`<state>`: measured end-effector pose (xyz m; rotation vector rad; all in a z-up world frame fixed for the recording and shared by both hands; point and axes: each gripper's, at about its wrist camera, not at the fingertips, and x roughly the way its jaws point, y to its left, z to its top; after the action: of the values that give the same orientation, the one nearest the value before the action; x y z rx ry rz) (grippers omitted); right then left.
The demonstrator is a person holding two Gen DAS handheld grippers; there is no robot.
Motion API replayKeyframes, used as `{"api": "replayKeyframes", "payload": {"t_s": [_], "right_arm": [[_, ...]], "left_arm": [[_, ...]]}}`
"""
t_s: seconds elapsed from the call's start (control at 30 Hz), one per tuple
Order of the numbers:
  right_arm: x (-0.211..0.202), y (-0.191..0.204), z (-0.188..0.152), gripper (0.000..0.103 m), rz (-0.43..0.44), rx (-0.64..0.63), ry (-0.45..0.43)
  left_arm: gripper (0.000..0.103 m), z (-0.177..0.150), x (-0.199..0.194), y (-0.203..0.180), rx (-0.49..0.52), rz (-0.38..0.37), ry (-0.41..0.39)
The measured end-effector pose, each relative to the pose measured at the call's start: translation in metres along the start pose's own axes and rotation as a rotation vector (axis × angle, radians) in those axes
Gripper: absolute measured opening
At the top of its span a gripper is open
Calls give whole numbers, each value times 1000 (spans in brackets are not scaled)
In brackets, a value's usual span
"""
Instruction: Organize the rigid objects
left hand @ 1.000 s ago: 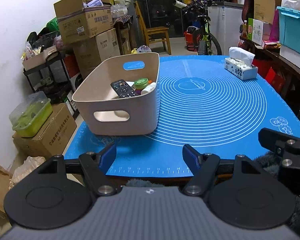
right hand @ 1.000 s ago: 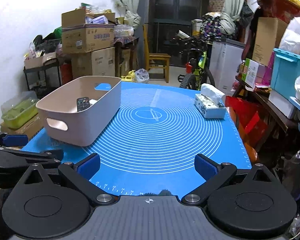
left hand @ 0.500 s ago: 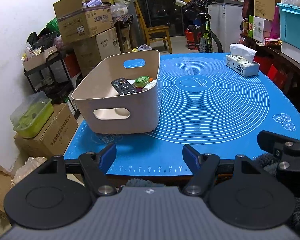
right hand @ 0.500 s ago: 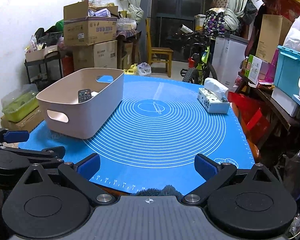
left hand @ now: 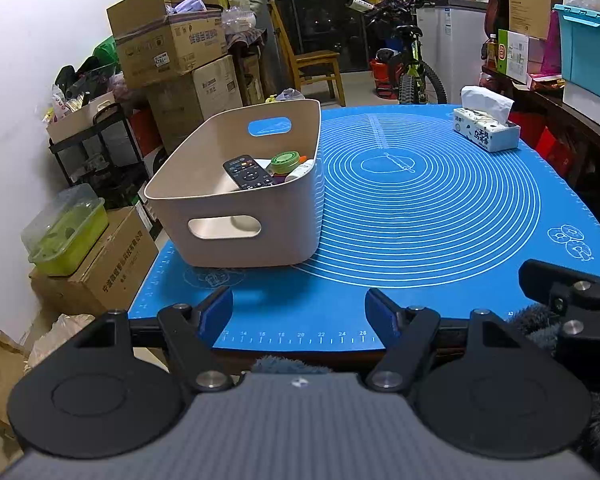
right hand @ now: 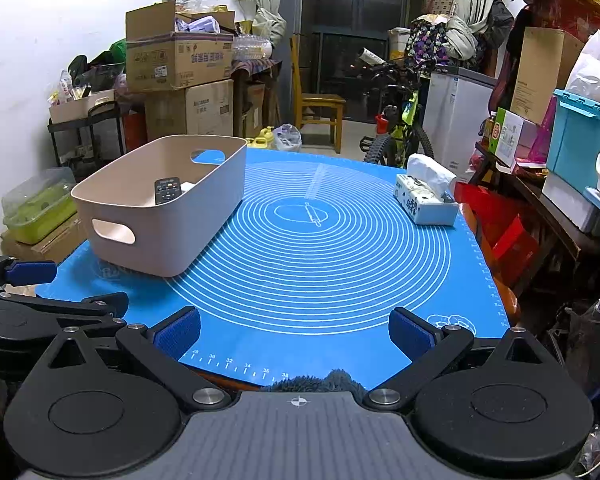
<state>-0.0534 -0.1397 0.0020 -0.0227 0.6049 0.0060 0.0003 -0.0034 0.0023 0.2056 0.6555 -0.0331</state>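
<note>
The left gripper is held at the near edge of the table, jaws spread wide, nothing between them. The right gripper is likewise wide apart and empty, held beside it at the same edge.

The beige bin is set on the near-left part of the blue mat. A remote control, a green-capped jar and a white bottle are seen inside it; more may be hidden under them, which cannot be told from this angle. No loose rigid item is seen on the mat, so the sorting is judged done or nearly done. Only a tissue box is left, far right, well apart from the bin.

The middle and right of the mat are open for moving. Tight spots are noted: the mat's near edge just under the grippers, the bin's right wall, and clutter crowding the table's right side.
</note>
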Motion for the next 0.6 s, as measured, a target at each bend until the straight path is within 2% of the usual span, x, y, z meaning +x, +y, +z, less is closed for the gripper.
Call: {"api": "replayKeyframes", "payload": {"t_s": [0.6], "right_arm": [[2, -2, -4, 100, -3, 10, 3]], "left_arm": [[74, 0, 0, 0, -1, 1, 0]]}}
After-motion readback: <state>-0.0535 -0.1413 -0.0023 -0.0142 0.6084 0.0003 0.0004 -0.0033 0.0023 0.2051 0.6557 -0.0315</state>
